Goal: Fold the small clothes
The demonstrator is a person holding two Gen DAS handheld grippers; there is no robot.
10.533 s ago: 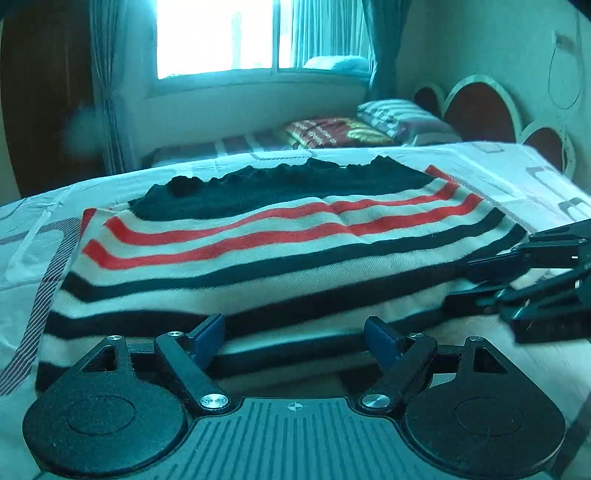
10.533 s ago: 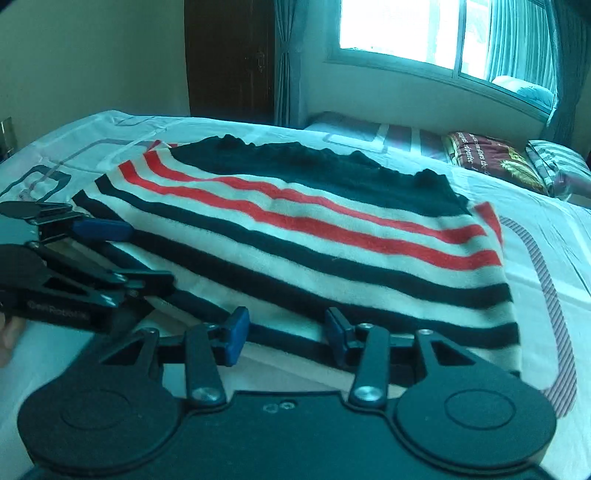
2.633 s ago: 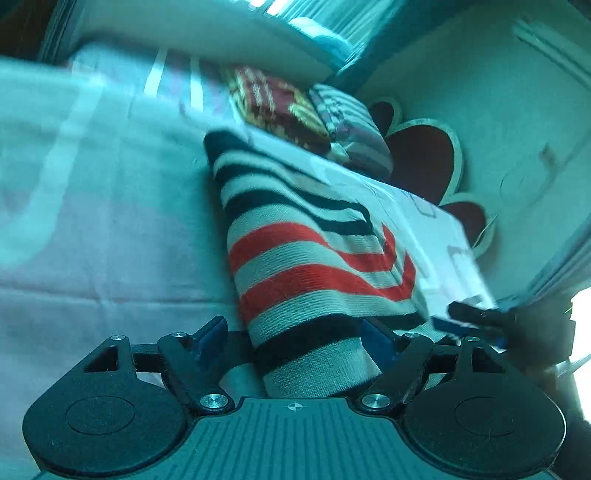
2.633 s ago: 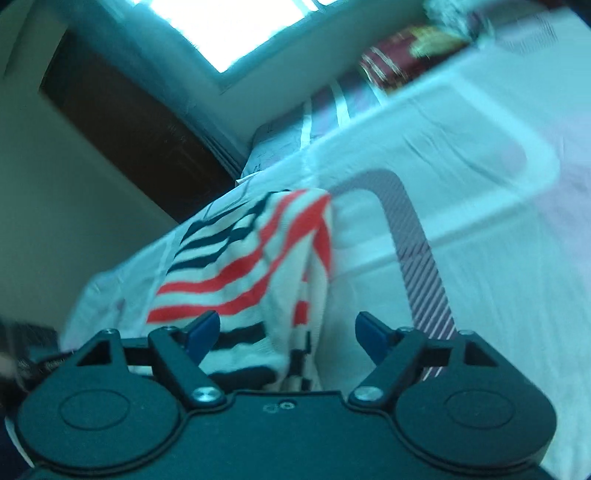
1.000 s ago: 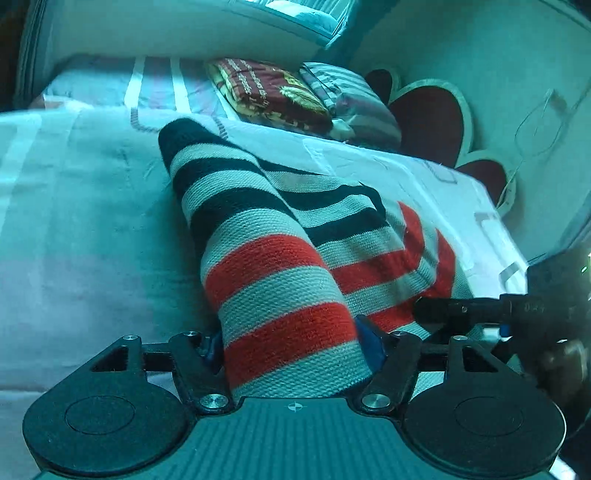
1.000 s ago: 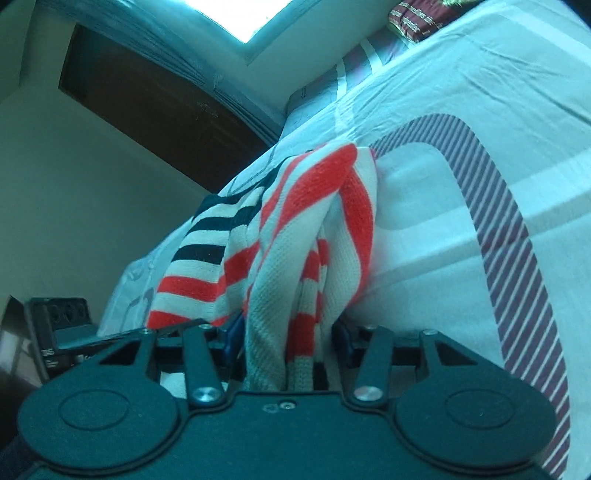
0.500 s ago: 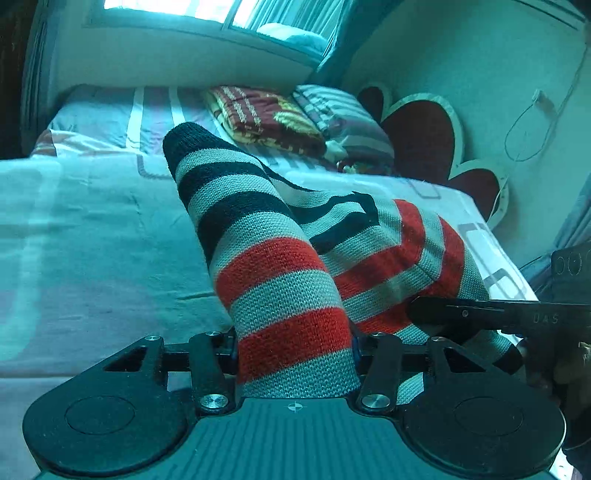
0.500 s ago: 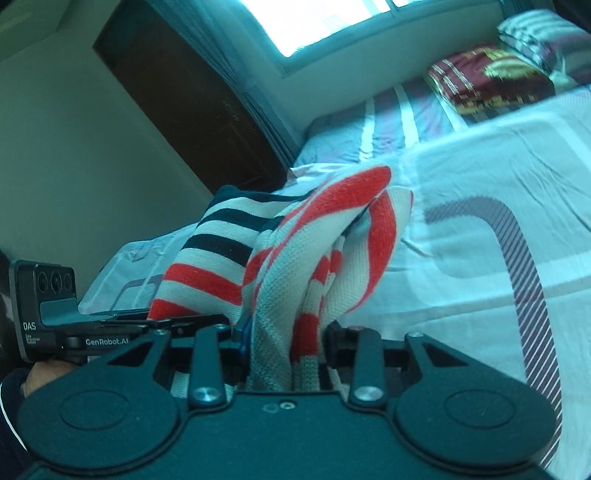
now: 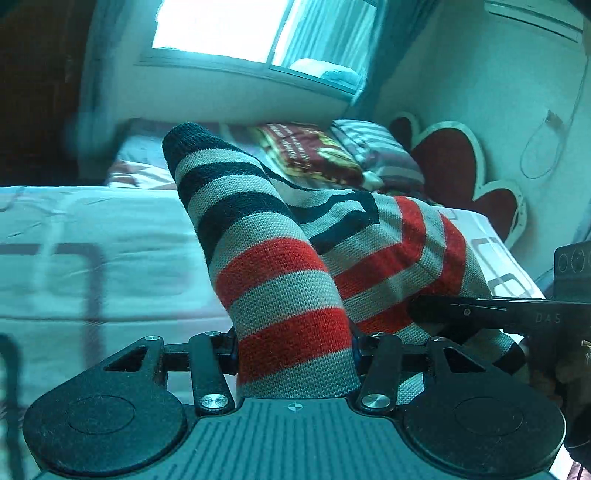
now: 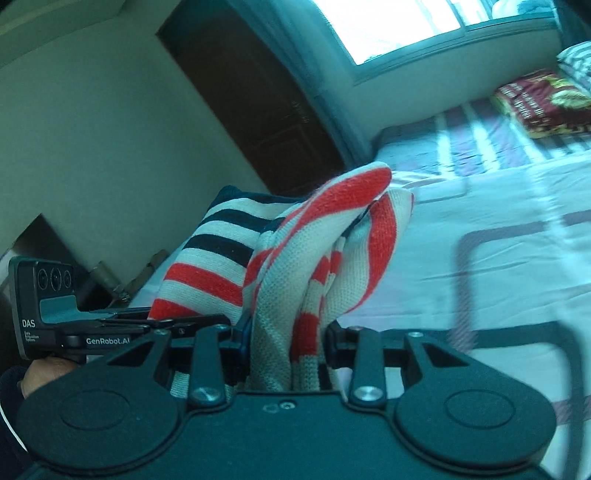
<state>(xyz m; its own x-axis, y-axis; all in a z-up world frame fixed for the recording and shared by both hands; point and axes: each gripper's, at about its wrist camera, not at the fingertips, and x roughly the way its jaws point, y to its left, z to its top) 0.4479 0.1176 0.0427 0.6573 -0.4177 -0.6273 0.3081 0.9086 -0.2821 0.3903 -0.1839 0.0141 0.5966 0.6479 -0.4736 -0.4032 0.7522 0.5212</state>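
in the left wrist view, the dark doorway side of the room lies at far left, and the bed spreads below it with its pale sheet and a dark line pattern. the left gripper sits at bottom centre, its jaws clamped on a thick fold of the striped sweater, which rises out of them as a rounded hump banded in red, grey and black. the rest of the sweater drapes off to the right, lifted above the sheet. behind it a window glows bright, and a red patterned pillow and a striped pillow lie near the head of the bed. further right stands a headboard with heart-shaped red panels. at the right edge the right gripper reaches in sideways, its dark fingers touching the sweater's lower right part.

in the right wrist view, the left gripper shows at far left, marked with lettering, a hand beneath it, its tip at the sweater's black and red striped side. at centre the right gripper has its jaws pressed together on a bunched, upright fold of the sweater, red and cream layers standing up between them. a dark wooden door stands behind. to the right the bed stretches away under the window, with the red pillow at the far upper right.
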